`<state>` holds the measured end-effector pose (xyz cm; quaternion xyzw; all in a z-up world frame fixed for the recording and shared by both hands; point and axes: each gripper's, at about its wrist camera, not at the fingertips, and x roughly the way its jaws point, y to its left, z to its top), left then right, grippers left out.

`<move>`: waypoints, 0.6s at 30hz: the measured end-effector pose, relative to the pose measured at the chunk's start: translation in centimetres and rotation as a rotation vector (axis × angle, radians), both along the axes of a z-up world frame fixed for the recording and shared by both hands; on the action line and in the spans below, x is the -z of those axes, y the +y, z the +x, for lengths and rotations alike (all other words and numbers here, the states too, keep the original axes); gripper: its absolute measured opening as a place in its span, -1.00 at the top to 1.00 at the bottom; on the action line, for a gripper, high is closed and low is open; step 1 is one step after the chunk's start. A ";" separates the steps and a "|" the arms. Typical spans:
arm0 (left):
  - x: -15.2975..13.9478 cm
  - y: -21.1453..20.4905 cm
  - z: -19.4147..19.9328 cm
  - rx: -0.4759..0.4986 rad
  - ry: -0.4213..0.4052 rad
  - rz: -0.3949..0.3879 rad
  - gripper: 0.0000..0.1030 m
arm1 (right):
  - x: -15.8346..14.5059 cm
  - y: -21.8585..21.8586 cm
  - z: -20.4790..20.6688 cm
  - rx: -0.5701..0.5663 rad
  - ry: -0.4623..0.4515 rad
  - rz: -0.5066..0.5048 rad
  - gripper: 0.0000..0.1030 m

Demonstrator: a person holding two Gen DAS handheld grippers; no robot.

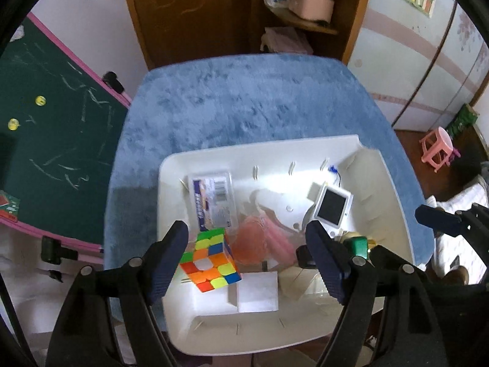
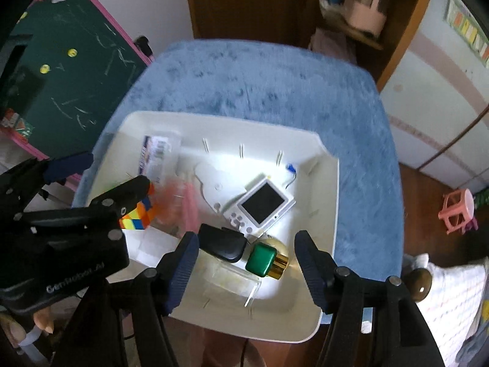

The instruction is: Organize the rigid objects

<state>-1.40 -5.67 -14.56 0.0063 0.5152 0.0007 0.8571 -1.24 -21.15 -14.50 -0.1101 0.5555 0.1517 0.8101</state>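
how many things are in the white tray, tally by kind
puzzle cube: 1
small white camera: 1
bottle with green cap: 1
black car key: 1
clear labelled case: 1
pink bag: 1
white box: 1
total in the white tray: 7, counting what is clear

Smooth glossy white plastic tray [image 1: 385, 183], light glare on floor. Fuzzy blue pile cloth over surface [image 1: 244, 98]. Glossy plastic cube [image 1: 211, 260] w/ bright stickers. Clear plastic box [image 1: 214, 198], printed paper label. Bottle [image 2: 269, 260]: matt green cap, shiny gold metal collar. Matt black hand-held gripper [image 2: 244, 272] w/ ribbed dk-blue pads [image 2: 183, 272]. Varnished wood door [image 1: 189, 12].
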 end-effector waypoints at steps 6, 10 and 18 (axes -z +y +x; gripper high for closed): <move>-4.5 -0.2 -0.8 -0.041 -0.052 0.035 -0.59 | -4.2 -1.2 -0.9 0.017 -0.061 0.057 -0.43; -6.3 -0.3 -1.3 -0.070 -0.073 0.034 -0.59 | -6.6 -2.3 -1.2 0.064 -0.096 0.081 -0.44; -8.7 -0.5 -2.5 -0.117 -0.090 0.038 -0.59 | -10.0 -4.1 -2.1 0.195 -0.205 0.076 -0.53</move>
